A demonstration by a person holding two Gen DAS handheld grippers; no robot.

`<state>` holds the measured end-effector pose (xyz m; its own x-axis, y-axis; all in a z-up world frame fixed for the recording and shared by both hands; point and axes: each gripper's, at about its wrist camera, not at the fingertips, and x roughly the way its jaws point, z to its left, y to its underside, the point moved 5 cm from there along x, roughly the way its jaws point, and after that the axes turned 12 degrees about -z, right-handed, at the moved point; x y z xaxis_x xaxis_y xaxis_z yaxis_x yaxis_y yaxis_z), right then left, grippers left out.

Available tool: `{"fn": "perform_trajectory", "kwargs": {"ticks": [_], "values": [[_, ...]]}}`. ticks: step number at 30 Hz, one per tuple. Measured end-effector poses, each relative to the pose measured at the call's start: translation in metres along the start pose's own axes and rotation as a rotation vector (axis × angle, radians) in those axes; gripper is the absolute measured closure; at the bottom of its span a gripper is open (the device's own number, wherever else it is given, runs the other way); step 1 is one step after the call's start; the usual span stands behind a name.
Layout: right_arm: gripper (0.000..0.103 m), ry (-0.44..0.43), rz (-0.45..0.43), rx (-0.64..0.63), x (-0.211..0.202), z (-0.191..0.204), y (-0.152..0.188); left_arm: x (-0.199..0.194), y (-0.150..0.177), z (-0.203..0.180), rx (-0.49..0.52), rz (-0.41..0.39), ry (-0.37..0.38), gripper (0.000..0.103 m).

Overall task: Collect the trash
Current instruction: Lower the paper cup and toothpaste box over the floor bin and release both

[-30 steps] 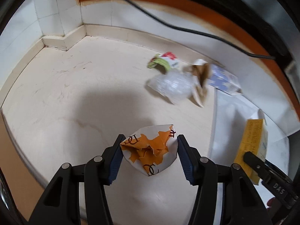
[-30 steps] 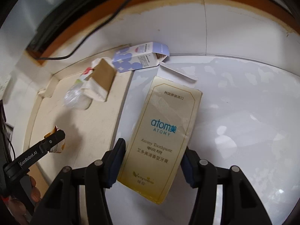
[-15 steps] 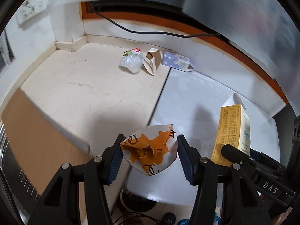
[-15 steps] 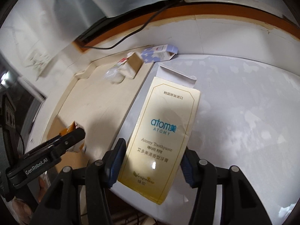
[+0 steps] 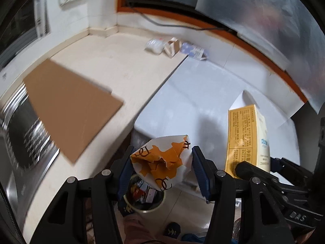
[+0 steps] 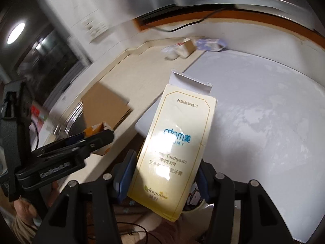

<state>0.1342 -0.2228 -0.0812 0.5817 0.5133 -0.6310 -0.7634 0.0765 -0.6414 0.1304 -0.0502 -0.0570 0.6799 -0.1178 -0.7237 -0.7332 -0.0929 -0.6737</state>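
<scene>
My left gripper [image 5: 161, 165] is shut on a crumpled orange-and-white paper wrapper [image 5: 162, 162] and holds it in the air off the counter edge, above a round trash bin [image 5: 144, 197] on the floor. My right gripper [image 6: 164, 174] is shut on a yellow Atomy toothpaste box [image 6: 174, 146], also off the counter; the box shows in the left wrist view [image 5: 246, 136] to the right. More trash lies far back on the counter: a clear plastic bag [image 5: 154, 45], a brown carton [image 5: 172, 45] and a blue-and-white box [image 5: 194, 50].
A brown cardboard sheet [image 5: 67, 105] lies on the beige counter [image 5: 121, 71] beside a metal sink [image 5: 26, 126]. A white countertop [image 5: 203, 97] is on the right. A black cable [image 5: 172, 24] runs along the back wall.
Both grippers have pulled back and up from the counter with their items. The floor and trash bin have come into view below the left gripper.
</scene>
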Motion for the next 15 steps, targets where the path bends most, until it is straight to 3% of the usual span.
{"fn": "perform_trajectory", "kwargs": {"ticks": [7, 15], "values": [[0.048, -0.071, 0.083, -0.171, 0.002, 0.028, 0.058, 0.008, 0.069, 0.026, -0.028, 0.077, -0.070, 0.049], [0.049, -0.080, 0.254, -0.297, 0.043, 0.030, 0.137, 0.041, 0.146, 0.050, -0.032, 0.207, -0.115, 0.049]]}}
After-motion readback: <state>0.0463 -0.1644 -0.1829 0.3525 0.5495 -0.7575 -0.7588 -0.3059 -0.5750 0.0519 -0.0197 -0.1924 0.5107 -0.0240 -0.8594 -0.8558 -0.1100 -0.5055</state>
